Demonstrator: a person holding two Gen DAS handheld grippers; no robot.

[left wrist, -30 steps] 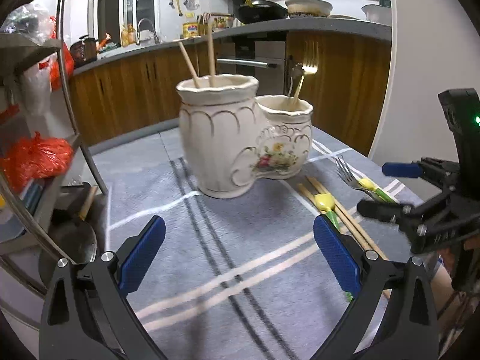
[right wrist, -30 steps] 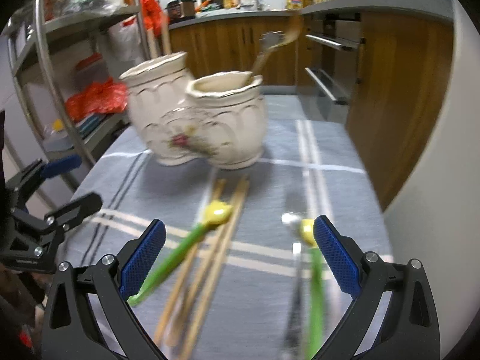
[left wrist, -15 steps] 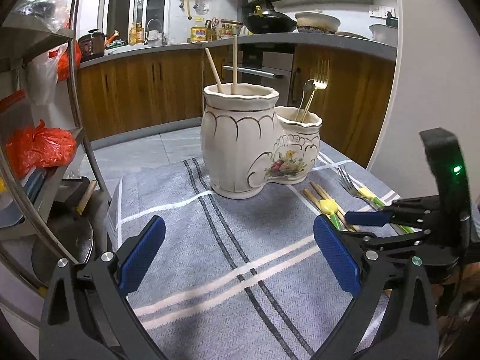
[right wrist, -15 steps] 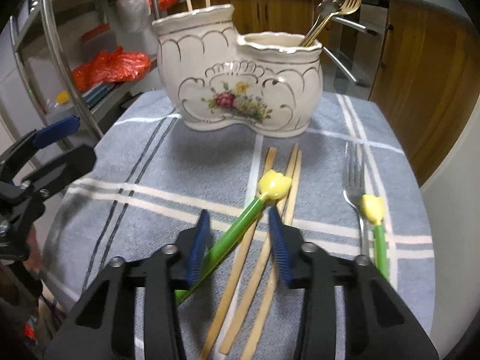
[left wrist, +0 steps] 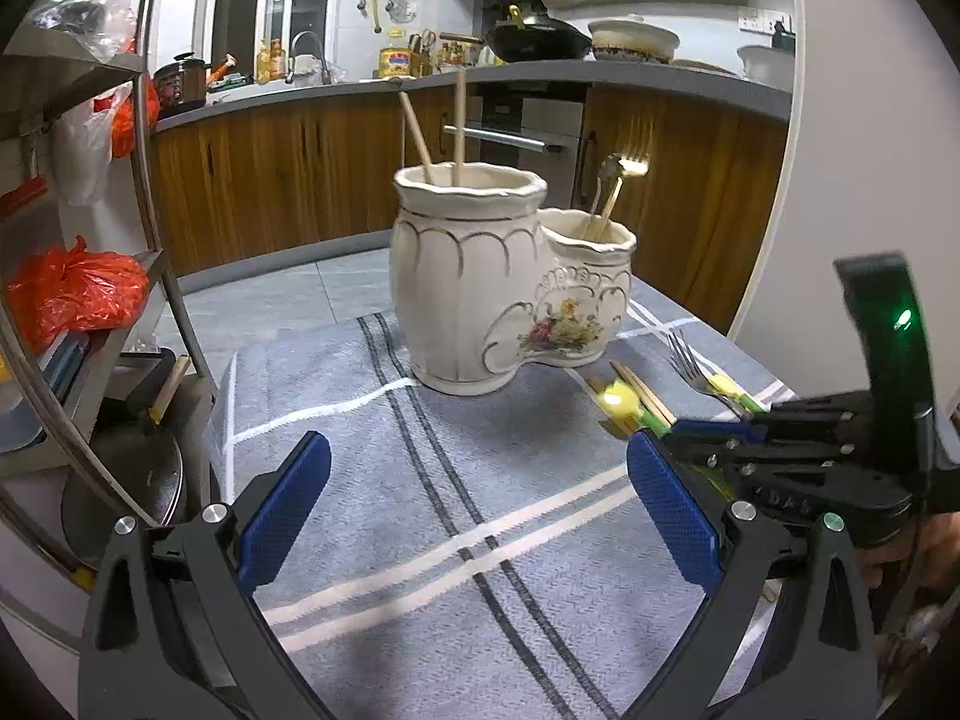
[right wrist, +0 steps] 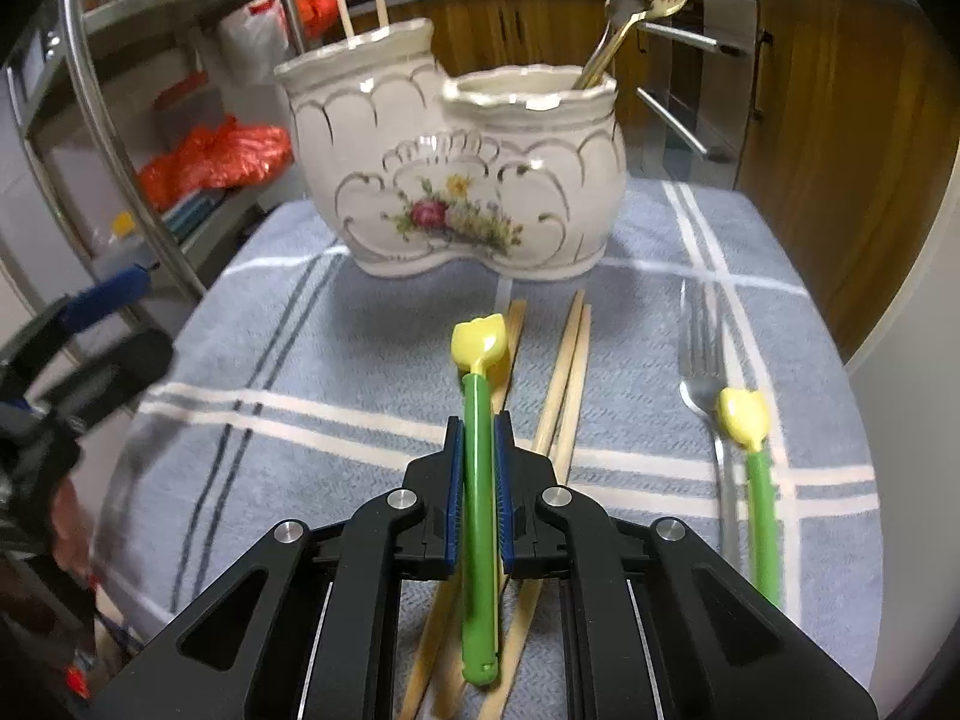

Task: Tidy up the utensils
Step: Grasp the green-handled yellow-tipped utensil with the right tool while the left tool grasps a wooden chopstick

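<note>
Since the earlier frame our right hand-held gripper [right wrist: 478, 468] has gone from wide to closing, pads now pressing the green stem of the yellow-tipped utensil [right wrist: 478, 480], which lies over the chopsticks [right wrist: 567, 372] on the surface [right wrist: 300, 360]. Our left hand-held gripper [left wrist: 474, 510] hangs wide and empty over the cloth. Done so far, we judge: two chopsticks and gold cutlery stand in the holder [right wrist: 456, 180]; left out are this utensil, the chopsticks, a fork [right wrist: 699, 354] and a second green utensil [right wrist: 747, 438].

chopsticks [right wrist: 558, 384]: near ends hidden under hand-held gripper | second green utensil [right wrist: 762, 516]: blurred, lower end indistinct
</note>
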